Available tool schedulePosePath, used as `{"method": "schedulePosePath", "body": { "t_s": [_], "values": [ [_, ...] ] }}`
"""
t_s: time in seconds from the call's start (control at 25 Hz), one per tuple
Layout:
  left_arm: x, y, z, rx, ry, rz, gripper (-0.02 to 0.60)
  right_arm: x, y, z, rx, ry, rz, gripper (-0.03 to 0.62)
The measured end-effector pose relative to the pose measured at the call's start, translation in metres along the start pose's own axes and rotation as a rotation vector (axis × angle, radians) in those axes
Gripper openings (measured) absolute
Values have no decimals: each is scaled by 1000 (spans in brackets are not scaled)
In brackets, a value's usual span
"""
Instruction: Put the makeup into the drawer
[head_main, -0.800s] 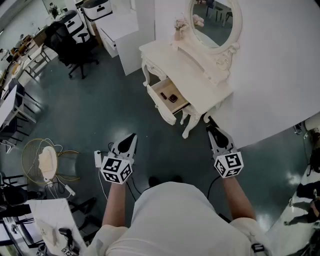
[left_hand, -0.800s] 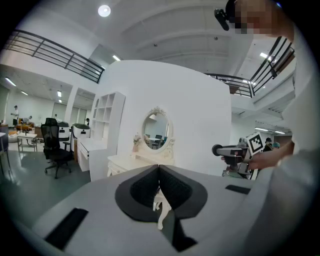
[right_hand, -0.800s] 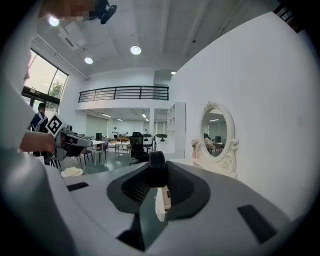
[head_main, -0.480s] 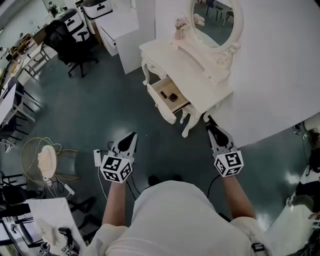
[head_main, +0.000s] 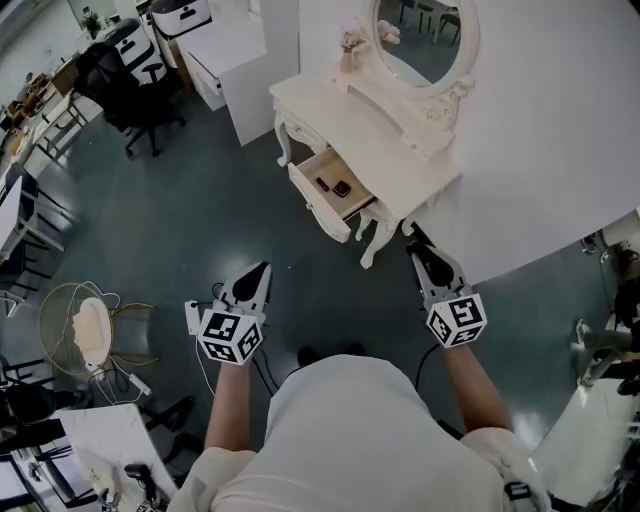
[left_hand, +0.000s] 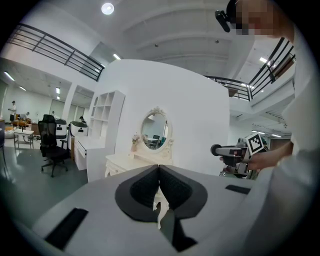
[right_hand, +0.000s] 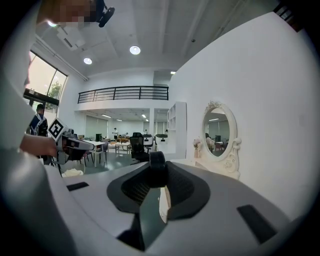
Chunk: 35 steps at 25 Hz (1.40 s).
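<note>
A cream vanity table (head_main: 330, 110) stands against the white wall, its drawer (head_main: 352, 206) pulled out. Two small dark makeup items (head_main: 342, 188) lie inside the drawer. My right gripper (head_main: 413, 234) is held level in front of the table's right end, short of it. In the right gripper view its jaws (right_hand: 158, 169) are shut on a small round black makeup case (right_hand: 157, 172). My left gripper (head_main: 263, 271) hovers over the floor left of the drawer's front, well back from it. Its jaws (left_hand: 159, 168) are shut with nothing between them.
An oval mirror (head_main: 425, 35) and a small flower vase (head_main: 350, 45) stand on the vanity. A white cabinet (head_main: 235, 50) and a black office chair (head_main: 125, 75) are to the far left. A wire basket (head_main: 90, 325) and a power strip (head_main: 193, 317) lie on the floor at left.
The vanity and drawer have slid slightly up and left in the head view. Both grippers keep nearly the same place and pose, the right one still holding the black case.
</note>
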<state>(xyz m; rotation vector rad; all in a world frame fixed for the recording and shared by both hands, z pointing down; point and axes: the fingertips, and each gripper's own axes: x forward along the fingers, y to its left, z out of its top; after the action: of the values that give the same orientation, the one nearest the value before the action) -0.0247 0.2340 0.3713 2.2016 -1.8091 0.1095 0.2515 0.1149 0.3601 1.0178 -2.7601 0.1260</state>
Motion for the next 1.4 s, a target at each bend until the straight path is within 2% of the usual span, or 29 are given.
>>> {"method": "schedulePosePath", "body": {
  "t_s": [0.76,1.12,1.4],
  "values": [
    [-17,39,-7,0,13,-82,17,7,44,0,-6,16,-80,89],
    [10,47,-7,-14,22,-85,17,27,28,-2,4,27,-78,89],
    [49,58,-2,-19,42,-71,17,67,1,-3,19,34,-53,89]
  ]
}}
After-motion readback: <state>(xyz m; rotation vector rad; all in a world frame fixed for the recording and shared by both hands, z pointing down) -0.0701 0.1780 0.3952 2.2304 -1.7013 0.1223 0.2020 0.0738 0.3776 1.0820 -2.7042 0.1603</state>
